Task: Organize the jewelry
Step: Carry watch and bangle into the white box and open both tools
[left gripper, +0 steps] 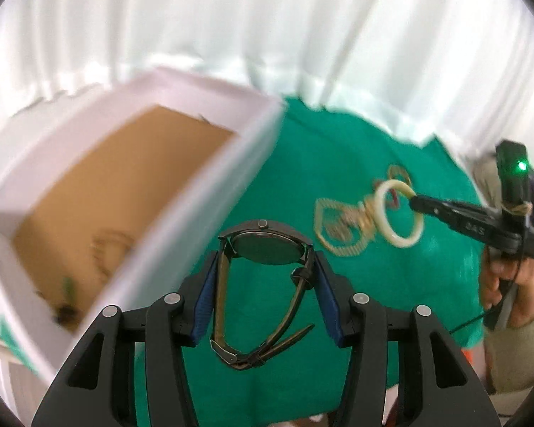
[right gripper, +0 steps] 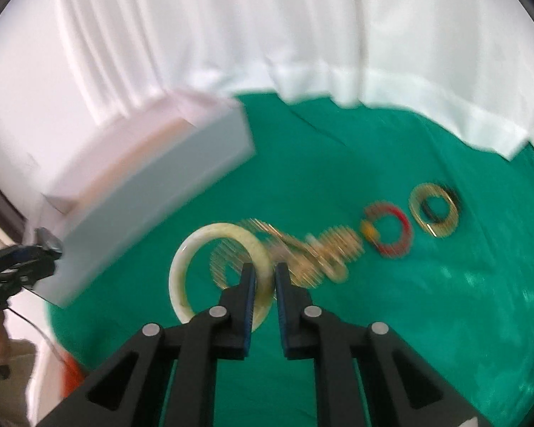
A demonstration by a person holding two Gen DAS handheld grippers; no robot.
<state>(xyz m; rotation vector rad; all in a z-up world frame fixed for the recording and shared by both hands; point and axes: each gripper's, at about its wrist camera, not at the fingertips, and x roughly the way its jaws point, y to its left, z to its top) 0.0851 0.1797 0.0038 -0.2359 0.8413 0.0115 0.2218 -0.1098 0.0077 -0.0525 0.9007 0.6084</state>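
Left tongs (left gripper: 265, 270) clamped on watch (left gripper: 267, 249), right tongs (right gripper: 265, 274) pinching cream bangle (right gripper: 217, 270)

Motion blur smears the gold jewelry (left gripper: 341, 227) on the green cloth (left gripper: 288, 178); individual pieces cannot be separated. Inside the white box (left gripper: 203, 163), small dark items (left gripper: 66, 311) at 7 o'clock are unidentifiable. In the right wrist view, the box interior is hidden behind its near wall. The pale bangle (right gripper: 181, 277) is partly covered at 5 o'clock by the right gripper (right gripper: 265, 272).
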